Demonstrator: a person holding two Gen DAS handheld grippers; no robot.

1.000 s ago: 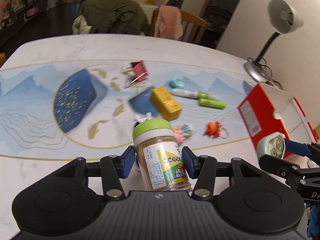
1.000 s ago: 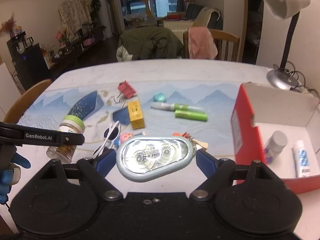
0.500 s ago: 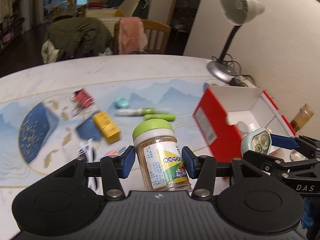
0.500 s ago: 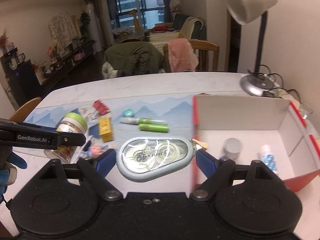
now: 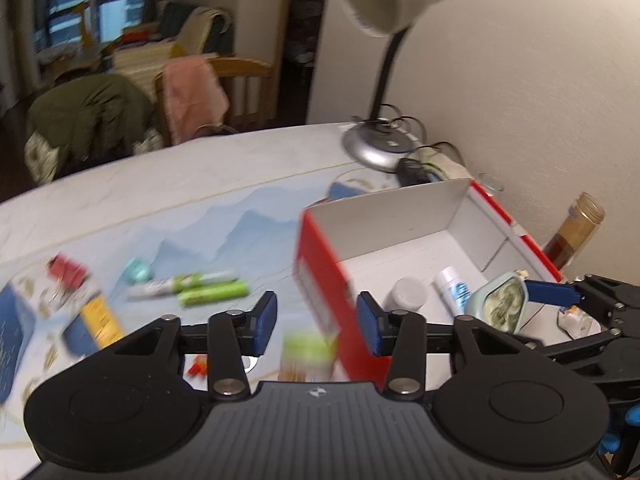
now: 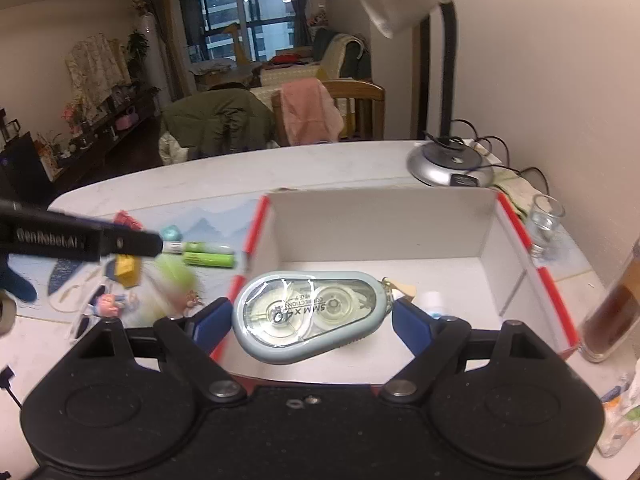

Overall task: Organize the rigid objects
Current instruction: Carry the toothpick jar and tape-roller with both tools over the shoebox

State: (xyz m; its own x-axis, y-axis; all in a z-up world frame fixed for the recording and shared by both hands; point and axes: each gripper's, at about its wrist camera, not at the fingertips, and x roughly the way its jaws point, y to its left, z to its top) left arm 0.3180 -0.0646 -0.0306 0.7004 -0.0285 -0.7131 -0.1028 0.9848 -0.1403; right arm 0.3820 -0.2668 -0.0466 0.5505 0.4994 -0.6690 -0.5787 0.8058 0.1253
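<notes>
Jar [image 5: 309, 354] below left gripper [image 5: 316, 322] — jaws closing.

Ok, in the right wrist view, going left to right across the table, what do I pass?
yellow box → green highlighter → correction tape → lamp base → drinking glass → brown bottle
</notes>
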